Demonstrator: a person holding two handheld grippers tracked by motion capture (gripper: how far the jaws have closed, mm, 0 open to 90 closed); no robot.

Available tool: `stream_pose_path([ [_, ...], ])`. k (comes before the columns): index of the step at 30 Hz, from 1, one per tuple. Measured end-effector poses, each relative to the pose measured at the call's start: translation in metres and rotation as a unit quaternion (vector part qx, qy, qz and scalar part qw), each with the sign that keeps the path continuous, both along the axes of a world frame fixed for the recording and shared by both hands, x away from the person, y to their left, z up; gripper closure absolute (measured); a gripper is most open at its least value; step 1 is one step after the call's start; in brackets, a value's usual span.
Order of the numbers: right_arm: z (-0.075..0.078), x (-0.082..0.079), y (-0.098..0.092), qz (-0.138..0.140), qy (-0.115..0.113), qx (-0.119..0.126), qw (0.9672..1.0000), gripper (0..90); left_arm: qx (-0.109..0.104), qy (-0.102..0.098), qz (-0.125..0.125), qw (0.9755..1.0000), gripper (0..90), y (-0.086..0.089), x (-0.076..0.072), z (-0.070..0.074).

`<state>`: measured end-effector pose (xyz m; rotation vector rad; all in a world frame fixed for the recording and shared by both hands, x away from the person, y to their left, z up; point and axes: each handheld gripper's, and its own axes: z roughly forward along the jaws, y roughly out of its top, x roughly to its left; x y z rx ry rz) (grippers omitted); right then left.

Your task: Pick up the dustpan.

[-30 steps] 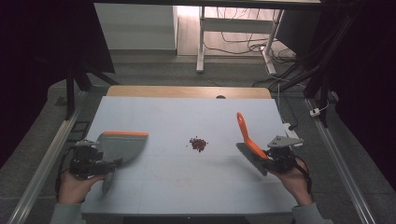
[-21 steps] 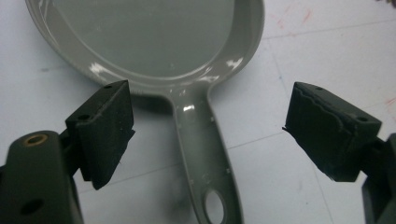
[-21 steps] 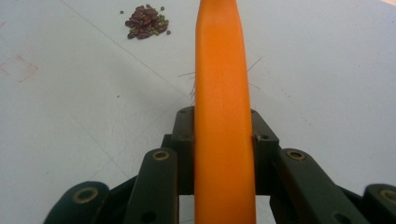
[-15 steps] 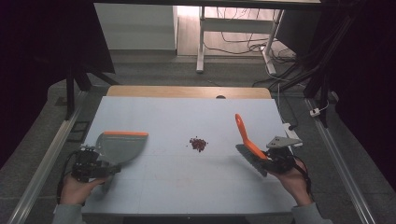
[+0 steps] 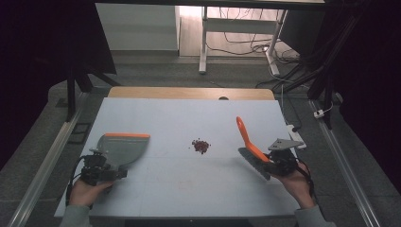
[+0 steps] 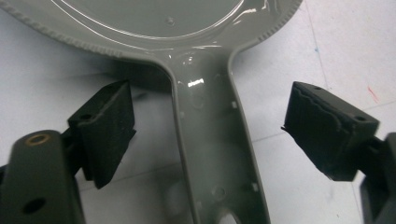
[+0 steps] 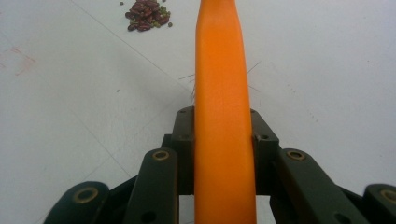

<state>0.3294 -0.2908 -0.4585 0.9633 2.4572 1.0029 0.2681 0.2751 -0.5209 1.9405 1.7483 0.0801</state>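
Since the earlier frames, the left gripper (image 5: pixel 101 171) has sunk toward the table (image 5: pixel 189 198) near its front left corner, while the right gripper (image 5: pixel 279 163) has kept its place at the right. High view: the dustpan (image 5: pixel 122 147), grey with an orange front lip, lies flat on the table ahead of the left gripper, its handle pointing back at it. Left gripper view: the jaws stand wide apart on either side of the dustpan handle (image 6: pixel 212 154), and neither pad (image 6: pixel 109 126) touches it. Right gripper view: the jaws are closed tight on the orange handle of the brush (image 7: pixel 223 116), which rises steeply away from the gripper. High view: the brush's grey bristles point down at the table just left of the right hand (image 5: pixel 295 182). A small heap of beans (image 5: pixel 201 145) lies near the table's middle, between dustpan and brush and apart from both.
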Motion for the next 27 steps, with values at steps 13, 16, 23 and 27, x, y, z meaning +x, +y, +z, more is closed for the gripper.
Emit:
stream_pose_path([
  [13,-0.0003,0.0,0.0006,0.0,0.0,0.0,1.0,70.8,-0.022,-0.018,0.016,0.9995,41.6,0.001,0.003,-0.0057],
  [16,-0.0003,0.0,0.0006,0.0,0.0,0.0,1.0,70.7,-0.026,-0.02,0.017,0.9993,45.8,0.001,0.0035,-0.0062],
  [23,-0.001,0.0007,-0.0001,0.0,0.0,-0.002,1.0,70.8,-0.036,-0.025,0.028,0.9986,58.1,0.0051,0.0032,-0.0075],
  [27,-0.0011,0.0007,0.0,0.0,0.0,-0.002,1.0,70.8,-0.036,-0.03,0.034,0.9983,60.4,0.0075,0.0027,-0.0073],
])
